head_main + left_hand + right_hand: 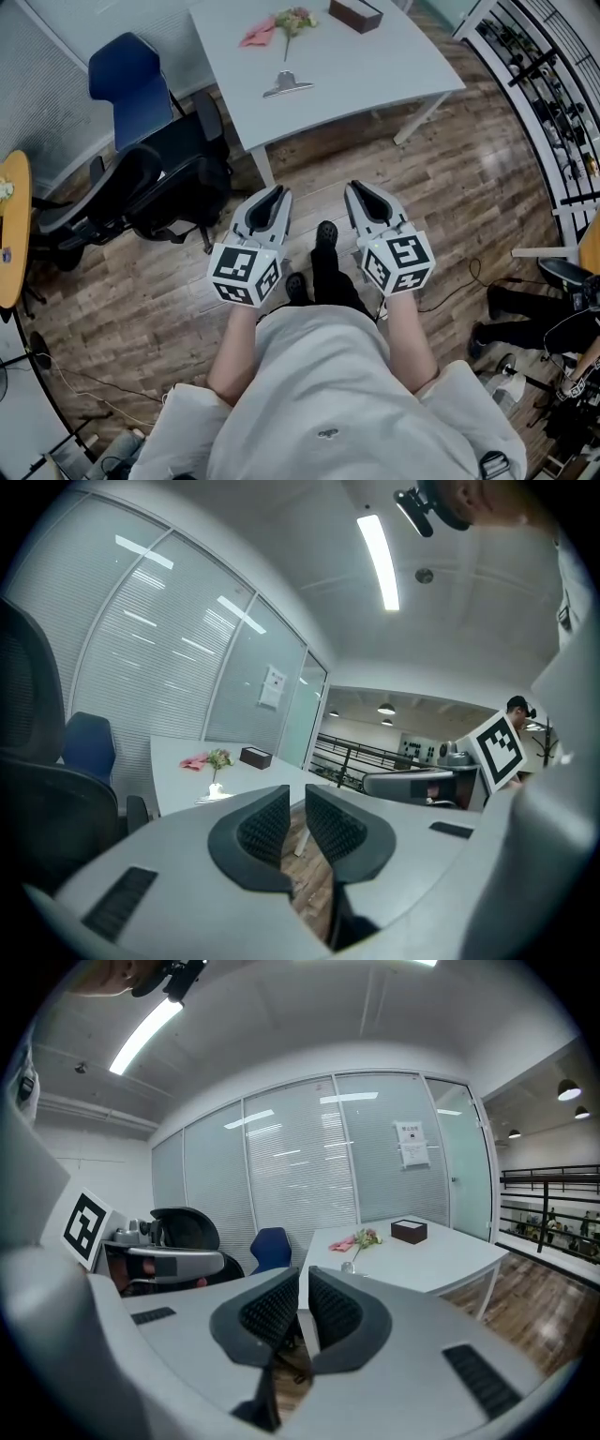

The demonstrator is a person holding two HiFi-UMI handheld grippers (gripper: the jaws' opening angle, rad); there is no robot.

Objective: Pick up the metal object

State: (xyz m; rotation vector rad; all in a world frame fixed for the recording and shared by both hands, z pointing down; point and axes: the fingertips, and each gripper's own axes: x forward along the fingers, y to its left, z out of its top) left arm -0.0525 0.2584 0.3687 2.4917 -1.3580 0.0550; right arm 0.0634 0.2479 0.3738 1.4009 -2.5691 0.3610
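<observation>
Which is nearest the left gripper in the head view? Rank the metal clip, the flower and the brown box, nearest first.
1. Metal clip, on the near part of the table, ahead of the left gripper.
2. Flower, farther back, beyond the clip.
3. Brown box, far side, to the right.

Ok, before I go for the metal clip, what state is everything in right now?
left gripper: jaws a narrow gap apart, empty.
right gripper: jaws a narrow gap apart, empty.
metal clip: lying flat on the white table, untouched.
flower: lying on the table.
pink cloth: crumpled, beside the flower's head.
brown box: upright at the far edge.
blue chair: empty.
</observation>
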